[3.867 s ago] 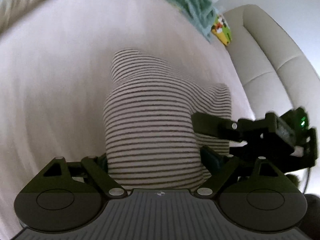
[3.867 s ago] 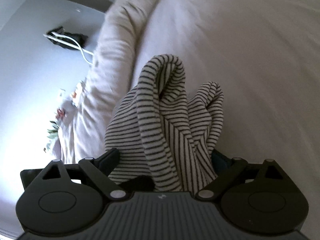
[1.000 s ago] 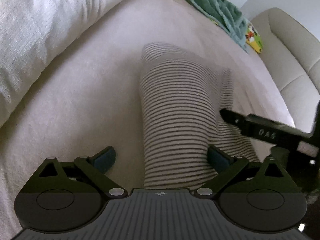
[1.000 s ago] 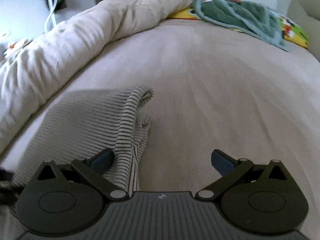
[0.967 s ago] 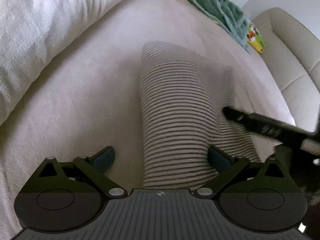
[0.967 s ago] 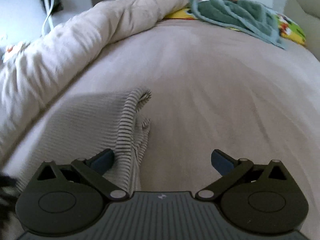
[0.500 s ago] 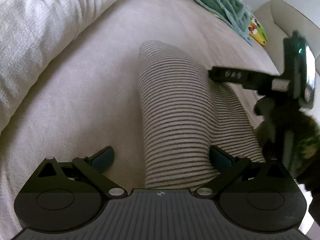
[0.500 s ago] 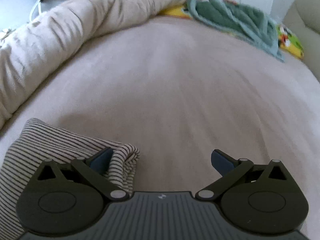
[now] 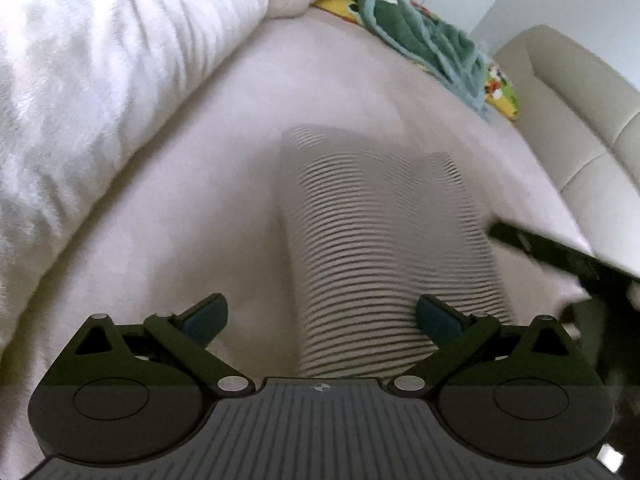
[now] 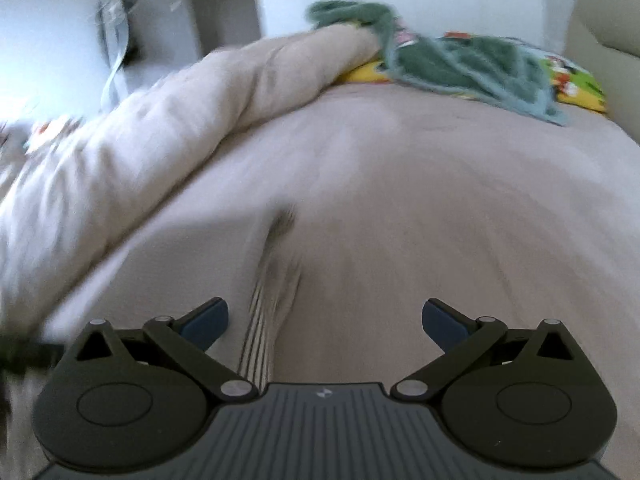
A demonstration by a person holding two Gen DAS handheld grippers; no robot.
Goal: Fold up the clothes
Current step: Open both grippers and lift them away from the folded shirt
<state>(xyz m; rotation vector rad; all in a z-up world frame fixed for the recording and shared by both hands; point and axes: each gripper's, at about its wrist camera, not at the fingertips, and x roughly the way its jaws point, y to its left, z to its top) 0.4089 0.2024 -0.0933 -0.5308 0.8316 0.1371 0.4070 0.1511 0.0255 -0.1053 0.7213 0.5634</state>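
On the pale bed sheet [image 9: 192,208] in front of you lies the striped garment [image 9: 384,248], folded into a long band that runs away from your left gripper [image 9: 322,316]. Its near end sits between that gripper's two blue-padded fingers, closer to the right pad than the left. Your left jaws stand wide apart and grip nothing — the cloth just rests on the sheet beneath them. The stripes are smeared by motion blur at the far end, so you cannot read the folds there.

Your right gripper [image 10: 325,320] is spread just as wide, empty, and hangs above the bed. Under it you see only a narrow, blurred edge of the garment [image 10: 272,280], running forward nearer the left finger than the right. From the left wrist view, part of your right gripper shows as a dark bar [image 9: 560,252] just beside the garment's right edge; you cannot tell whether it touches the cloth.

Along the left side of the bed a cream duvet [image 9: 100,100] is bunched into a long roll. At the far end, a green blanket [image 10: 460,64] is draped over a yellow printed pillow [image 10: 576,84], with a beige upholstered headboard [image 9: 580,108] off to the right.
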